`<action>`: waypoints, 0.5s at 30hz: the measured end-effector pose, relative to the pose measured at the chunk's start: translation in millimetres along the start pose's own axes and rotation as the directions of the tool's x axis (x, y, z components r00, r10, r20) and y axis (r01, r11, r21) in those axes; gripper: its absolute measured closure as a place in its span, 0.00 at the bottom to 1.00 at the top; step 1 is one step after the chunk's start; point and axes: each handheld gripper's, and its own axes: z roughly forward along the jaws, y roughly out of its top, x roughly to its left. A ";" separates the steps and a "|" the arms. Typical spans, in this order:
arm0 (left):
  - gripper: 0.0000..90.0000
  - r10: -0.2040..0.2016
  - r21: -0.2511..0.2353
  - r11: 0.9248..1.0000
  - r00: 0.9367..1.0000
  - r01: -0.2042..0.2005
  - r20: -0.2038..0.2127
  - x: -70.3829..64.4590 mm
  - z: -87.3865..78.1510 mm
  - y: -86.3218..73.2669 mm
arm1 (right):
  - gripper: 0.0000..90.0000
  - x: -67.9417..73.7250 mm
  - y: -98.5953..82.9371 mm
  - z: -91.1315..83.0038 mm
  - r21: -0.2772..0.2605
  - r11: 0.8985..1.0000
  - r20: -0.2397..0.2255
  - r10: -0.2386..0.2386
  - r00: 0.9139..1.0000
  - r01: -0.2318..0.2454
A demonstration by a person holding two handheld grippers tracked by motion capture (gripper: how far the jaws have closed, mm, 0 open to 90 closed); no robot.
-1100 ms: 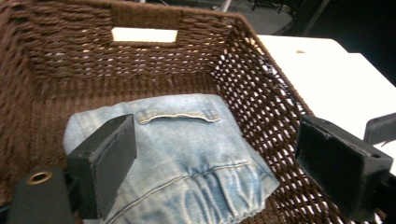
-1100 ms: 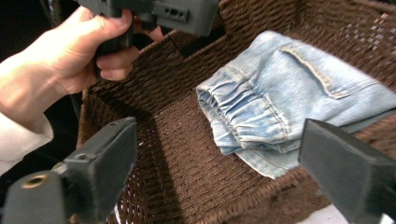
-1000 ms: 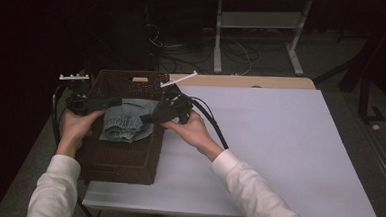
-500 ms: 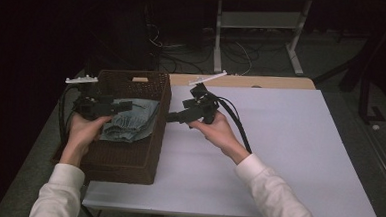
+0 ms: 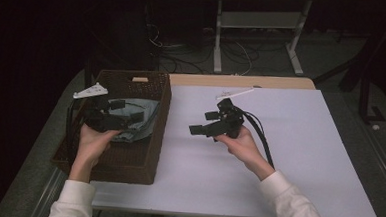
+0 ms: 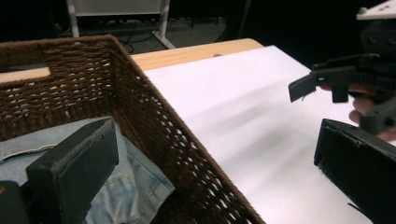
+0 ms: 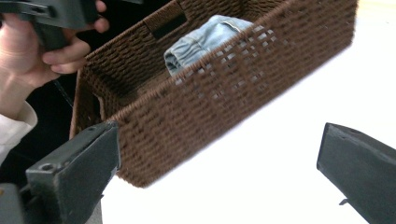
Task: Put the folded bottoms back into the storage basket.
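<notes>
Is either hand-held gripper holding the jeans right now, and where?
No. Both jaws stand open: left hand-held gripper over the jeans, right hand-held gripper empty above the table.

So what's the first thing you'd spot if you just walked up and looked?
Probably the brown woven basket at the left edge of the white table, with folded blue jeans lying inside it. Next, the two black grippers: the left gripper hangs over the basket above the jeans, and the right gripper is out over the bare table, pointing toward the basket. Both have their jaws wide open and hold nothing.
</notes>
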 end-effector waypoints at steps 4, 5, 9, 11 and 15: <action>0.00 0.035 0.009 0.999 0.999 -0.035 0.005 -8.8 -3.2 -1.8 | 0.00 -4.6 -12.4 -13.5 -0.018 1.000 0.013 0.002 1.000 -0.002; 0.00 0.037 0.011 0.999 0.999 -0.037 0.005 -9.5 -4.1 -2.4 | 0.00 -5.4 -14.7 -17.4 -0.021 1.000 0.015 0.007 1.000 -0.007; 0.00 0.027 -0.005 1.000 1.000 -0.027 0.006 -9.8 -7.2 -5.8 | 0.00 -8.8 -21.7 -32.8 -0.042 0.999 0.029 0.007 1.000 -0.006; 0.00 0.021 -0.016 1.000 1.000 -0.021 0.009 -10.7 -7.5 -7.6 | 0.00 -10.3 -24.9 -40.3 -0.051 0.999 0.043 0.003 0.999 -0.001; 0.00 0.025 -0.021 0.999 1.000 -0.024 0.016 -13.3 -5.6 -10.3 | 0.00 -11.7 -32.0 -54.9 -0.061 0.998 0.071 -0.016 0.997 0.020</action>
